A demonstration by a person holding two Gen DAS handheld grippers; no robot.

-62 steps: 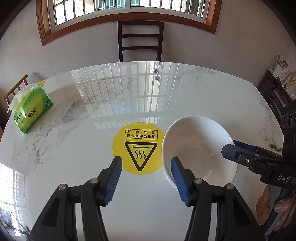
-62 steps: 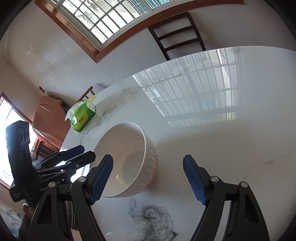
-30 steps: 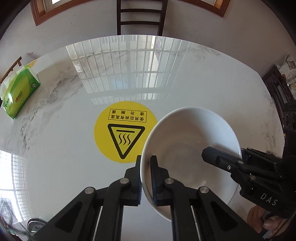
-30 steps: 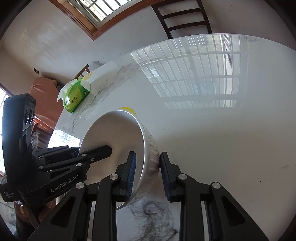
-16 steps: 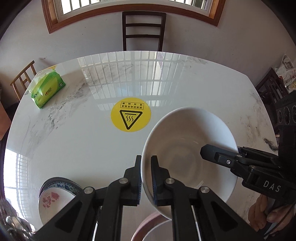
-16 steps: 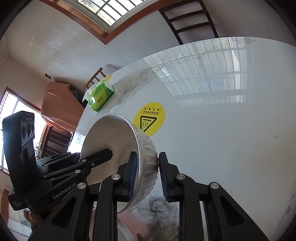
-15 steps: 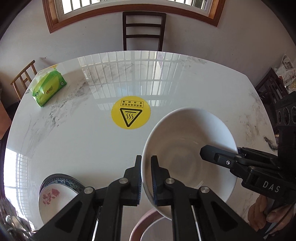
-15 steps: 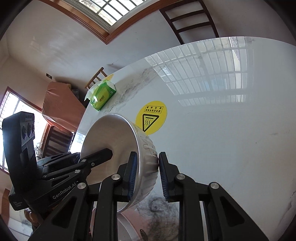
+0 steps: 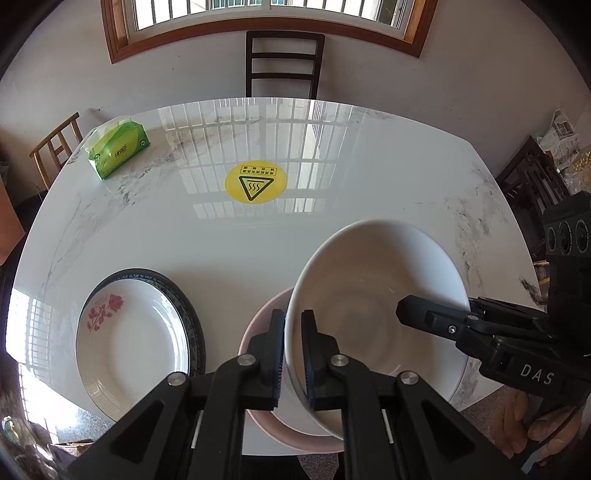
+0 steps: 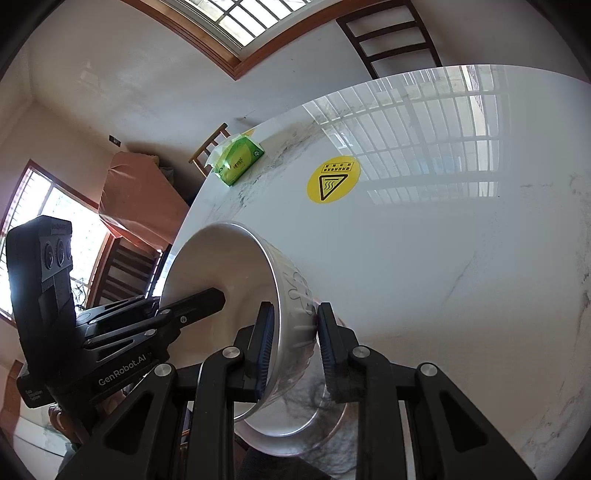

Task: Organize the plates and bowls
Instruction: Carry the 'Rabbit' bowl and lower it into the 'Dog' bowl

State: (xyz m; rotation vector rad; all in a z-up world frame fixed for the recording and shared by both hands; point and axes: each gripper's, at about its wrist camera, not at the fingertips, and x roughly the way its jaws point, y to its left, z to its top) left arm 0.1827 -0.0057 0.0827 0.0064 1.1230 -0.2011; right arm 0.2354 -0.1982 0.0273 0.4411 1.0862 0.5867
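Change: white bowl (image 9: 376, 295) lifted off table (image 9: 184, 236), now above pink bowl (image 9: 258, 332).
Left gripper (image 9: 293, 354): clamps bowl rim at 7 o'clock.
Right gripper (image 10: 293, 343): clamps opposite rim.

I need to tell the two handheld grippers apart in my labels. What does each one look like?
Both are matte black with silver pivot screws and blue ribbed pads. The left gripper carries white "GenRobot.AI" lettering on its body; the right gripper carries "DAS". Each has a black block with three round lenses. No cables or sleeves show.

Around my work: a marble desk (image 9: 155, 236) by the window (image 9: 258, 7).
A green tissue pack (image 9: 118, 153) lies near its far left corner, a yellow warning sticker (image 9: 255, 181) mid-desk, a dark chair (image 9: 283, 62) behind.
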